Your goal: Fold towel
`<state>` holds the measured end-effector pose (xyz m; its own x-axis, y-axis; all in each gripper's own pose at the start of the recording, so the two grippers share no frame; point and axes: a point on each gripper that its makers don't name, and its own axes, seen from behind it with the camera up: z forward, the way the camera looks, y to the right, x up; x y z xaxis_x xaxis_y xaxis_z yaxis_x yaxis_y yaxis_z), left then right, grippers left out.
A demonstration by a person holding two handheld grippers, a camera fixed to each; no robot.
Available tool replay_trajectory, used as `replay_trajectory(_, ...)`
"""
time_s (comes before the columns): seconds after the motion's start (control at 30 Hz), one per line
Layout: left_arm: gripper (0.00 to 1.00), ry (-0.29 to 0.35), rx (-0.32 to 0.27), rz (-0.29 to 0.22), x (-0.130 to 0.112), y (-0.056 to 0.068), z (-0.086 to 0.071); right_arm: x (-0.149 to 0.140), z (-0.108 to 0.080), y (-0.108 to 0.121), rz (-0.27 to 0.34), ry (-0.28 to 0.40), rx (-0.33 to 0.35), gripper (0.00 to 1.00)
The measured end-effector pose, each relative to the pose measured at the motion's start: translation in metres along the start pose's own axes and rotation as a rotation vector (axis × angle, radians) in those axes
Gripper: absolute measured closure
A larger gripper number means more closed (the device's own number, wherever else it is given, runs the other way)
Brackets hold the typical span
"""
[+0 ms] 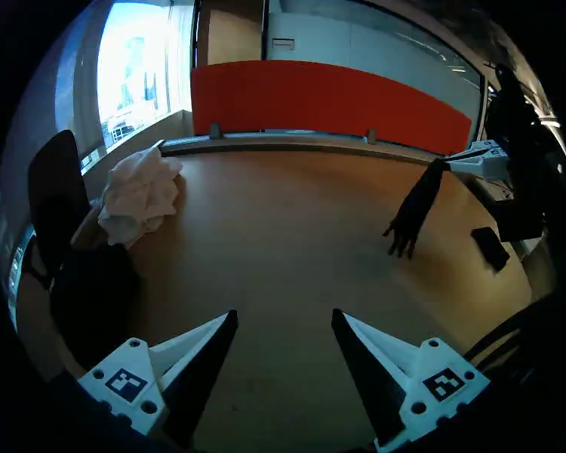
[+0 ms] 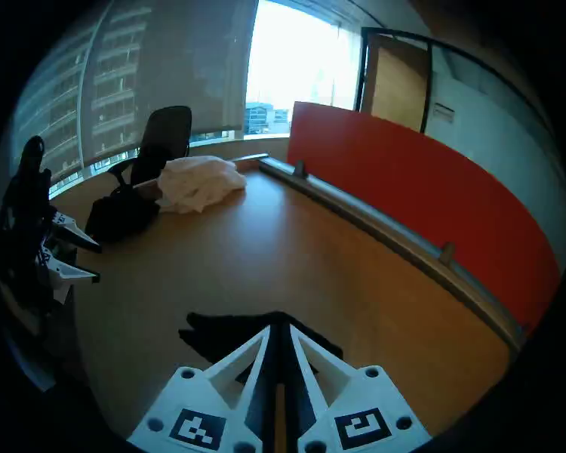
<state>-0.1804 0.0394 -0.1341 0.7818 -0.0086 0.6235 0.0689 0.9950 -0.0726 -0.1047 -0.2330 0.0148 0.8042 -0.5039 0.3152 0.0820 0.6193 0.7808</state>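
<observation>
Right tongs (image 2: pixel 281 328) clench a limp black towel (image 2: pixel 215 332) over the wooden counter (image 2: pixel 283 241); released left tongs (image 1: pixel 283 313) should grab its free end.

The table (image 1: pixel 283 226) is smooth wood with a soft sheen, the black towel (image 1: pixel 413 215) limp matt cloth, the white heap (image 1: pixel 139 192) matt cloth too (deeply wrinkled), and the red divider (image 1: pixel 321 98) matt.

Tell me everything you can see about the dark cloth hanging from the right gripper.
The dark cloth looks black, soft and limp, like a small towel. It hangs in a narrow bunched strip from the right gripper, whose fingers are pinched shut on its top end. Its lower end spreads in ragged points touching the wooden table.
</observation>
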Motion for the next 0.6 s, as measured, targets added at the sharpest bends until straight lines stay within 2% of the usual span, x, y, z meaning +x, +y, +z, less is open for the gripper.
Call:
replay_trajectory(0.3, 0.07, 0.007, -0.022, 0.018, 0.006, 0.006, 0.001, 0.004, -0.038, 0.043, 0.049, 0.022, -0.068, 0.98)
replay_trajectory(0.47, 0.08, 0.002, -0.029, 0.025, 0.004, 0.011, 0.003, -0.013, -0.056, 0.067, 0.079, 0.005, -0.100, 0.98)
replay_trajectory(0.6, 0.08, -0.003, -0.029, 0.029, 0.002, 0.013, 0.003, -0.030, -0.062, 0.073, 0.088, -0.016, -0.113, 0.98)
